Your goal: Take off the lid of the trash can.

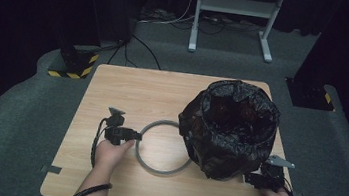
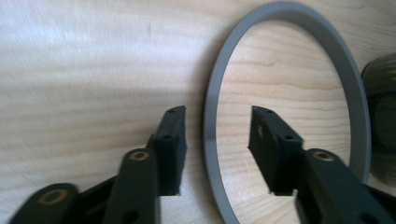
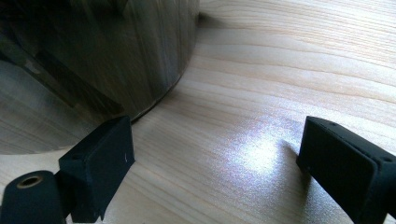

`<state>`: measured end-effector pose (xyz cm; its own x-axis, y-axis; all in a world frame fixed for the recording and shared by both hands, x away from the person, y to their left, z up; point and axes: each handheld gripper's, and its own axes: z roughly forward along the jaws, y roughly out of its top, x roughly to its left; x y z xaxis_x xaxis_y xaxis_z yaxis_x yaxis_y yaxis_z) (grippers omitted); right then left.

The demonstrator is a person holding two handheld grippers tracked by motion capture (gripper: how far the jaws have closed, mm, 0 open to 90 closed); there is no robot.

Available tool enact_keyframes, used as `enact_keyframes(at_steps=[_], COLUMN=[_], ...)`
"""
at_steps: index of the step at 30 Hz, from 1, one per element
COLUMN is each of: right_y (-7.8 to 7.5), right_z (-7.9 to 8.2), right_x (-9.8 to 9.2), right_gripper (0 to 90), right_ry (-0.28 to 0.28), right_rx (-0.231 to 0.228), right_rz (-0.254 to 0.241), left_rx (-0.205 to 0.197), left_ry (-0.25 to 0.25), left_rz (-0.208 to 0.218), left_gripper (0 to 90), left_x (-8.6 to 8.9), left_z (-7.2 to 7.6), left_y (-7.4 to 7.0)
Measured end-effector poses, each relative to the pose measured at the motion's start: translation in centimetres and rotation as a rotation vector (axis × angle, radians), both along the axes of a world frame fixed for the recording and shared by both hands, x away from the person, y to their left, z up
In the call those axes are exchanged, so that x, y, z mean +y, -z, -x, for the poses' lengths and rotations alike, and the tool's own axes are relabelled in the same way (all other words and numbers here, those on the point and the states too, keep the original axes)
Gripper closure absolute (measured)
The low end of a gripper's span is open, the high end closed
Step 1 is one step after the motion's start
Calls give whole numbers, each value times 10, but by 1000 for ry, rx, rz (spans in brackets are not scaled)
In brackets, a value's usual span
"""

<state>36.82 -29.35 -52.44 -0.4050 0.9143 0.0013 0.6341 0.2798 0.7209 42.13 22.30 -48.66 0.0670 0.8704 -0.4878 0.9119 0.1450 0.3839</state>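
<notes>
Tongs [image 2: 217, 140] astride grey ring [image 2: 211, 112]

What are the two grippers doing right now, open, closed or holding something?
Left gripper: open, jaws straddling the grey ring without pressing it.
Right gripper: open, holding nothing, beside the bin.

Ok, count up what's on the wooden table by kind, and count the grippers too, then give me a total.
Grey ring: 1
Bin lined with a black bag: 1
Hand-held grippers: 2, the left gripper with the ring's rim between its open jaws, the right gripper open beside the bin
Total: 4
</notes>
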Motion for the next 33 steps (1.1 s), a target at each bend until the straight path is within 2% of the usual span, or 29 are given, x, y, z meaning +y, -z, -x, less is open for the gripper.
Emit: enact_keyframes(at_steps=[3,5,6,7,8,9,10,12,13,14,15,16,17,18,19,21,24,26,27,29,30,33], right_y=[0,0,0,-1,-1,-1,-2,-3,-4,-4,-5,-8,-10,-12,-13,-16,-21,-22,-27,-30,-30,-36], right_z=[0,1,1,1,1,1,1,2,3,3,3,3,3,3,3,4,5,6,8,9,9,12], right_x=[0,-1,-1,-3,-3,-3,-3,-4,-3,-3,-3,-5,-5,-7,-8,-10,-12,-13,-14,-14,-14,-16], right_gripper=[114,133,133,138,141,141,141,141,141,141,141,141,141,141,141,142,142,142,142,142,142,141], right_ry=[-5,4,4,4,10,10,12,11,14,14,12,18,28,32,42,67,97,105,120,131,131,154], right_rx=[-6,-6,-6,-8,-9,-9,-5,-17,-19,-19,-30,-49,-54,-66,-73,-84,-104,-113,-138,-157,-157,-197], right_rz=[3,0,0,-8,-9,-9,-12,-4,-1,-1,4,11,8,12,10,16,25,27,31,31,31,42], left_rx=[-117,-195,-195,-262,-292,-292,-348,-406,-406,-439,-476,-534,-534,-569,-569,-583,-617,-624,-630,-634,-634,-620], left_ry=[6,23,23,49,66,66,86,107,107,119,141,192,192,214,214,235,268,277,291,294,294,283], left_rz=[17,4,4,-33,-50,-50,-48,-38,-38,-41,-59,-103,-103,-90,-90,-58,-69,-67,-68,-71,-69,-53], left_gripper=[480,440,428,420,413,400,393,374,355,355,354,354,345,334,330,311,309,312,306,297,297,286], left_x=[-5,-11,-11,-18,-20,-20,-23,-26,-26,-28,-30,-35,-35,-38,-38,-45,-52,-54,-57,-59,-59,-59], left_z=[6,11,11,16,18,18,21,25,25,27,30,34,34,38,38,42,46,47,48,48,48,47], left_y=[-4,-5,-5,-5,-5,-5,-4,-2,-2,-2,-1,-2,-2,-4,-4,-7,-10,-10,-10,-11,-11,-10])
